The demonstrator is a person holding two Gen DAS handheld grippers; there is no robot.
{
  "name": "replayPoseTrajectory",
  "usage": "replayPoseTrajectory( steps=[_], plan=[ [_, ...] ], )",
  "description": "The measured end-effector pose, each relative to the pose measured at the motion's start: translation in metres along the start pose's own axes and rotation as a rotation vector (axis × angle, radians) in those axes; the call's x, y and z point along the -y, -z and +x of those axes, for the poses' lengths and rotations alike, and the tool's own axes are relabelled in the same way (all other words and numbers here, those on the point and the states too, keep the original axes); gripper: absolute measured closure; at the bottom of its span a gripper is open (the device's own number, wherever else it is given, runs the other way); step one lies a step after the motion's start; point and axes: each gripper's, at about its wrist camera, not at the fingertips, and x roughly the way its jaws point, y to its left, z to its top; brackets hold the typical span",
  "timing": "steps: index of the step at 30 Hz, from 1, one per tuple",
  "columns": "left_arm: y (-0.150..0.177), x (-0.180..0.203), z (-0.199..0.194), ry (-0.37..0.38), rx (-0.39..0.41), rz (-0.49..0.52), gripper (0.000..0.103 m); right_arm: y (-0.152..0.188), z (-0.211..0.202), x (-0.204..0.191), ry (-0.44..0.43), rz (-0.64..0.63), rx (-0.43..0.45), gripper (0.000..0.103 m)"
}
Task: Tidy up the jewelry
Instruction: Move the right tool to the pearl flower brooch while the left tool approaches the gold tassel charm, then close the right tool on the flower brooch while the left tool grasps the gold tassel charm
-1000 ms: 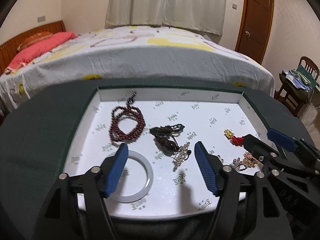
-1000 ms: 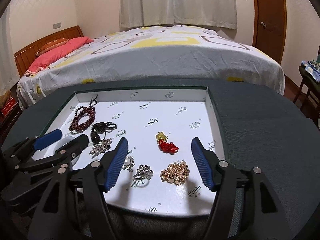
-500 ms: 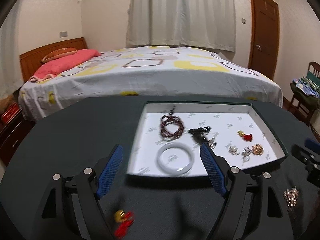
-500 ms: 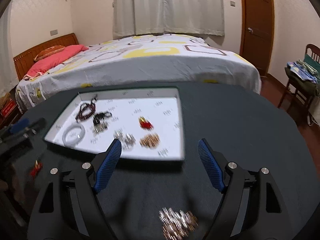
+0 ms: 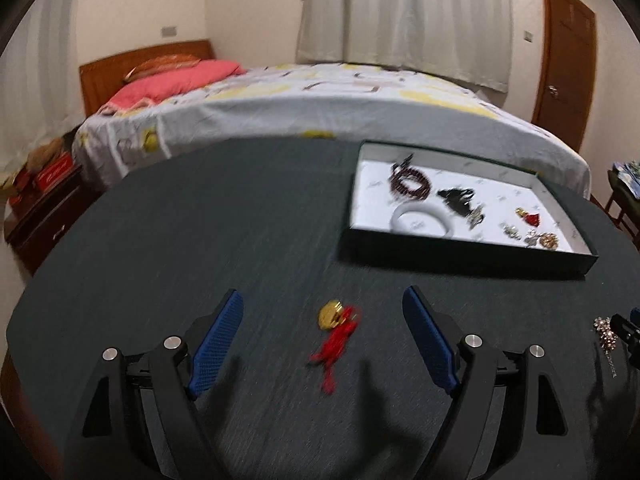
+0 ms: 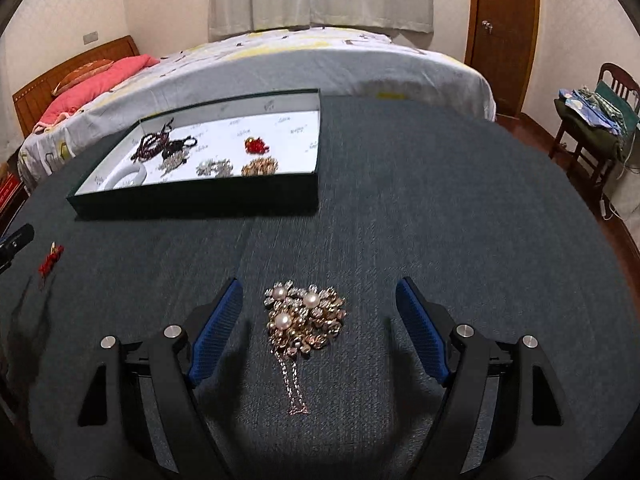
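A gold charm with a red tassel [image 5: 335, 332] lies on the dark table, between the open fingers of my left gripper [image 5: 324, 340]. A gold and pearl brooch with a chain [image 6: 304, 320] lies between the open fingers of my right gripper [image 6: 318, 328]. Both grippers are empty. The green tray [image 5: 460, 256] with a white floor holds a white bangle [image 5: 420, 218], a dark red bead bracelet [image 5: 410, 182], a black piece and several small ornaments. The tray [image 6: 192, 200] lies far left in the right wrist view. The tassel charm [image 6: 50, 262] also shows there at the left edge.
The round dark table [image 6: 440, 200] stands in front of a bed [image 6: 300, 60]. A wooden chair [image 6: 600, 120] with clothes is at the right, a door [image 6: 502, 32] behind. The right gripper's tip [image 5: 628, 328] and the brooch [image 5: 606, 332] show at the right edge of the left wrist view.
Both grippers have pulled back from over the tray towards the table's near side. The left now frames the tassel charm, the right frames the pearl brooch. Both stayed open.
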Motion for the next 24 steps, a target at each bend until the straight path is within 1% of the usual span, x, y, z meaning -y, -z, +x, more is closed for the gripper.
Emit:
replayPoseTrajectory(
  steps=[4, 10, 12, 13, 15, 19, 24],
  plan=[
    [0.006, -0.004, 0.0, -0.019, -0.009, 0.001, 0.024, 0.003, 0.006, -0.003, -0.017, 0.0, -0.022, 0.026],
    [0.01, -0.002, 0.004, -0.018, -0.023, 0.019, 0.024, 0.005, 0.012, -0.006, -0.009, -0.004, -0.052, 0.028],
    [0.011, -0.002, 0.005, -0.017, -0.028, 0.022, 0.024, 0.005, 0.014, -0.005, -0.013, -0.002, -0.067, 0.045],
    [0.011, -0.001, 0.005, -0.016, -0.031, 0.024, 0.024, 0.005, 0.016, -0.005, -0.015, 0.003, -0.08, 0.046],
    [0.012, -0.001, 0.007, -0.018, -0.035, 0.029, 0.024, 0.007, 0.015, -0.004, -0.009, 0.002, -0.075, 0.058],
    [0.013, -0.001, 0.009, -0.02, -0.042, 0.031, 0.024, 0.008, 0.013, -0.005, -0.018, -0.002, -0.07, 0.062],
    [0.013, 0.0, 0.012, -0.018, -0.043, 0.038, 0.024, 0.008, 0.006, -0.008, -0.023, -0.013, -0.04, 0.069]
  ],
)
